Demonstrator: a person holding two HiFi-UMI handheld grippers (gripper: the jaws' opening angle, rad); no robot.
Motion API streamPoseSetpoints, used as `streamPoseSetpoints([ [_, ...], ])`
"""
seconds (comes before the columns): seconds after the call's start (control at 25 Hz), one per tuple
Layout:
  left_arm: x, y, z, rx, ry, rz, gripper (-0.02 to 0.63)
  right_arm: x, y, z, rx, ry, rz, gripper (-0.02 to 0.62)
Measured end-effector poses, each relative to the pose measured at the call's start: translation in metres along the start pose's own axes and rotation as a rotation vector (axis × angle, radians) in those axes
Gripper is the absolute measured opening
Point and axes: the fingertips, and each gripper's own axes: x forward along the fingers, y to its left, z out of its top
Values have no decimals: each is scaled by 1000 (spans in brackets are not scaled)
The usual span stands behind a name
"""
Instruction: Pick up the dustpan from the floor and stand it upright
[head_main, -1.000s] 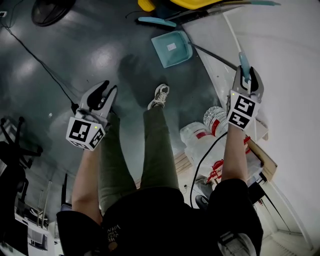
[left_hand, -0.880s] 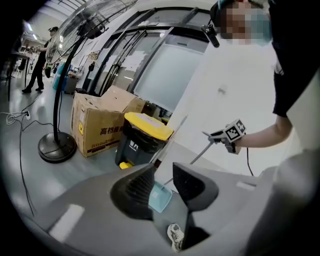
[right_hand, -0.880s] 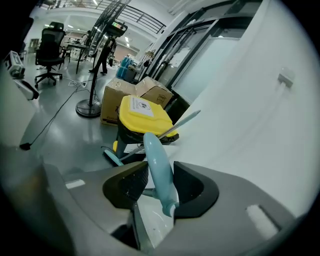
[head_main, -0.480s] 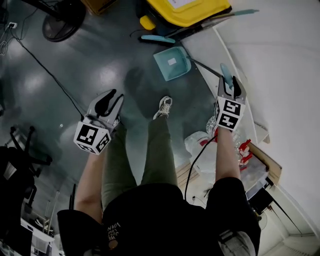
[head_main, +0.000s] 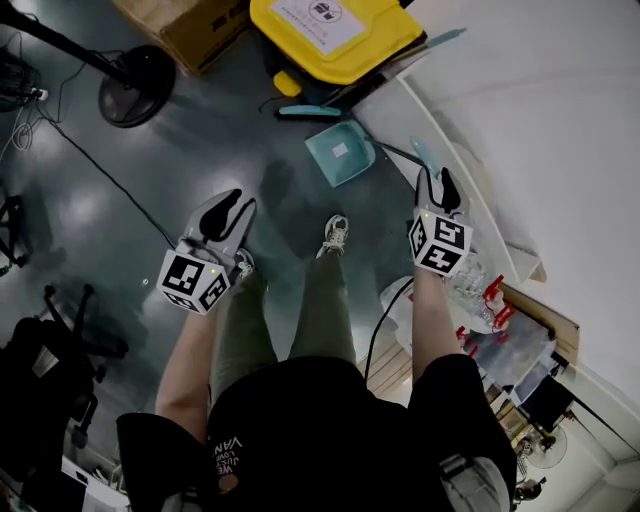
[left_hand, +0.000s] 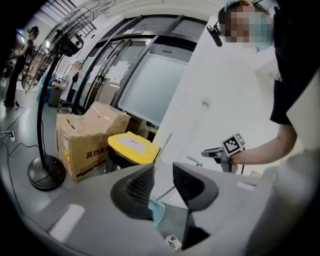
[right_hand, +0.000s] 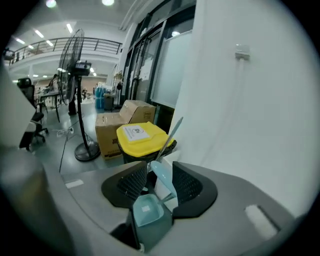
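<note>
Dustpan (head_main: 340, 152) is smooth teal plastic, square-panned, long-handled.

Both arms (head_main: 190, 350) are stretching out front. Left gripper (head_main: 241, 200) is hanging open and empty, right gripper (head_main: 436, 178) has just been opening wide, dustpan handle (head_main: 420, 155) sitting loose between its jaws.

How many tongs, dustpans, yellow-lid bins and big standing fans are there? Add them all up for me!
left tongs, right tongs: 2
dustpan: 1
yellow-lidded bin: 1
standing fan: 1
Total: 5
</note>
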Motion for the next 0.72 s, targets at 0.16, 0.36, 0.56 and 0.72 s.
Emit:
streamPoseSetpoints([
  [0.16,-2,-15,27,10,-20,-30,164,-25,7,16,137,-63,9,150],
  [0.36,-8,-41,53,38,-31,-78,164,-63,17,25,215,-105,16,40],
  [0.56,-18,-59,70,77,-34,-113,150,-92,37,32,241,-117,66,3],
  [0.72,-24,-66,78,96,-30,-132,127,-110,66,39,226,-122,129,3],
])
